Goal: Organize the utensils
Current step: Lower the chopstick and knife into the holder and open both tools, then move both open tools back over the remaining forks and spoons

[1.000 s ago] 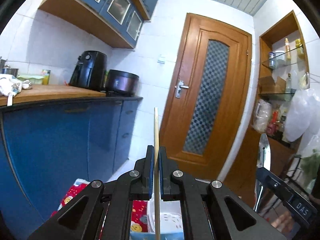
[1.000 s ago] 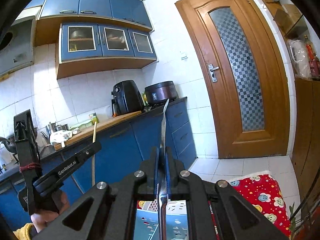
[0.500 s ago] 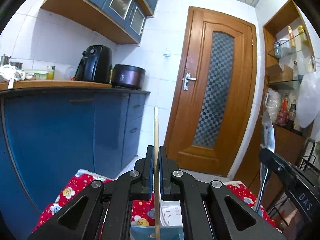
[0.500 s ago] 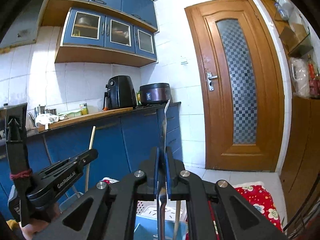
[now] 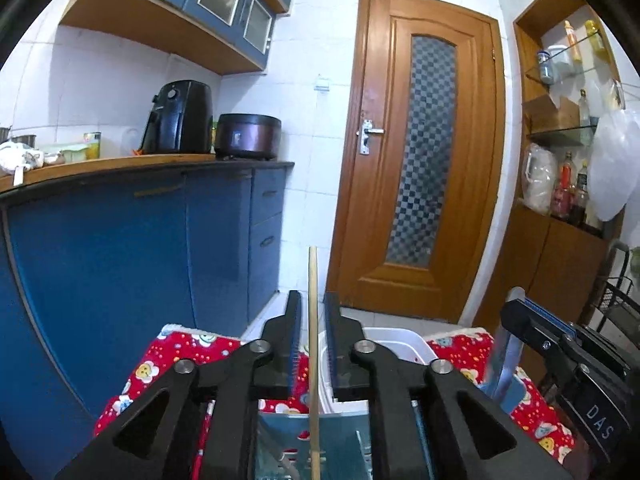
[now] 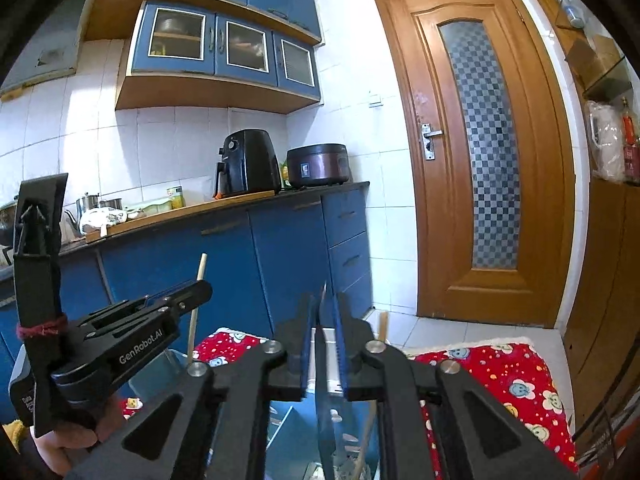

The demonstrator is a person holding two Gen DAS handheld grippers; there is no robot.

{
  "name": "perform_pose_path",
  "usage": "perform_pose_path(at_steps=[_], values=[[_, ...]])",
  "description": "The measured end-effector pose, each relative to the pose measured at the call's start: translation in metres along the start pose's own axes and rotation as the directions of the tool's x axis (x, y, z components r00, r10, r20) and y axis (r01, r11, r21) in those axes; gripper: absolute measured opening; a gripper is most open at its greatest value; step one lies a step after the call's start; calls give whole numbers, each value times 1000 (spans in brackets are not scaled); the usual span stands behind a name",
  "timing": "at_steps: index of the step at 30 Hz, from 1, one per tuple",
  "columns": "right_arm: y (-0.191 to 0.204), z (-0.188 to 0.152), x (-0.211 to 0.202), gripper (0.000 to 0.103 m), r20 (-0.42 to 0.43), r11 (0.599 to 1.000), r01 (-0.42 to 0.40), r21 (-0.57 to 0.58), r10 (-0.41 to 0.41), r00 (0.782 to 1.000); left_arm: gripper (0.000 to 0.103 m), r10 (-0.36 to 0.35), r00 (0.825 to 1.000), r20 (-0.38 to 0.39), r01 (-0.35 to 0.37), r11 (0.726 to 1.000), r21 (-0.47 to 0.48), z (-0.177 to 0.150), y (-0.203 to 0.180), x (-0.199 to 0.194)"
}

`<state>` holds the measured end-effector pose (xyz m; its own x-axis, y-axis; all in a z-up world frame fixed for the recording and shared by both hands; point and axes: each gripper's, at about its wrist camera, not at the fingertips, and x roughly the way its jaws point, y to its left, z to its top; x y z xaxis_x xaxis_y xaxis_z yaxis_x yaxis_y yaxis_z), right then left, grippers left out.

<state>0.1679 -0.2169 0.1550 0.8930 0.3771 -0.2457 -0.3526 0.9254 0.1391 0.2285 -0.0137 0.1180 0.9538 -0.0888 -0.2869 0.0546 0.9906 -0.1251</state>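
My left gripper has parted its jaws; a wooden chopstick stands upright in the gap, touching neither pad, its lower end in a blue utensil holder. My right gripper also has its jaws parted around a metal knife that is blurred and stands in the blue holder. The right gripper and knife show at the right of the left wrist view. The left gripper and chopstick show at the left of the right wrist view.
A white basket sits behind the holder on a red patterned cloth. Another chopstick stands in the holder. Blue cabinets and a counter with appliances are left, a wooden door ahead, shelves right.
Both grippers have lowered toward the holder and opened their jaws. The chopstick and the knife now stand loose between the pads, lower than before.
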Motion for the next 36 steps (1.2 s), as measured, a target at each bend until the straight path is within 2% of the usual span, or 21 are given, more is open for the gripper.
perform_pose_path(at_steps=[3, 4, 11, 18, 23, 32, 36], values=[[1, 2, -5, 18, 0, 1000, -2, 7, 2, 1000, 35, -8, 1000, -6, 8, 1000, -1, 2, -1, -7], [2, 3, -8, 19, -1, 1000, -7, 13, 7, 1000, 36, -12, 1000, -4, 12, 1000, 0, 3, -1, -11], [9, 11, -35, 21, -17, 1000, -1, 23, 2, 1000, 37, -12, 1000, -13, 12, 1000, 17, 8, -5, -37], [14, 9, -64, 22, -87, 998, -26, 58, 31, 996, 38, -20, 998, -64, 23, 999, 32, 10, -7, -64], [20, 1, -80, 23, -157, 999, -16, 44, 22, 987, 38, -34, 993, -113, 39, 998, 46, 8, -8, -86], [23, -35, -94, 24, -308, 998, -19, 53, 35, 951, 38, -30, 981, -194, 51, 993, 103, -11, -17, -119], [21, -53, -97, 26, -364, 998, -6, 62, 29, 931, 38, -50, 969, -241, 77, 992, 100, -25, -18, -126]])
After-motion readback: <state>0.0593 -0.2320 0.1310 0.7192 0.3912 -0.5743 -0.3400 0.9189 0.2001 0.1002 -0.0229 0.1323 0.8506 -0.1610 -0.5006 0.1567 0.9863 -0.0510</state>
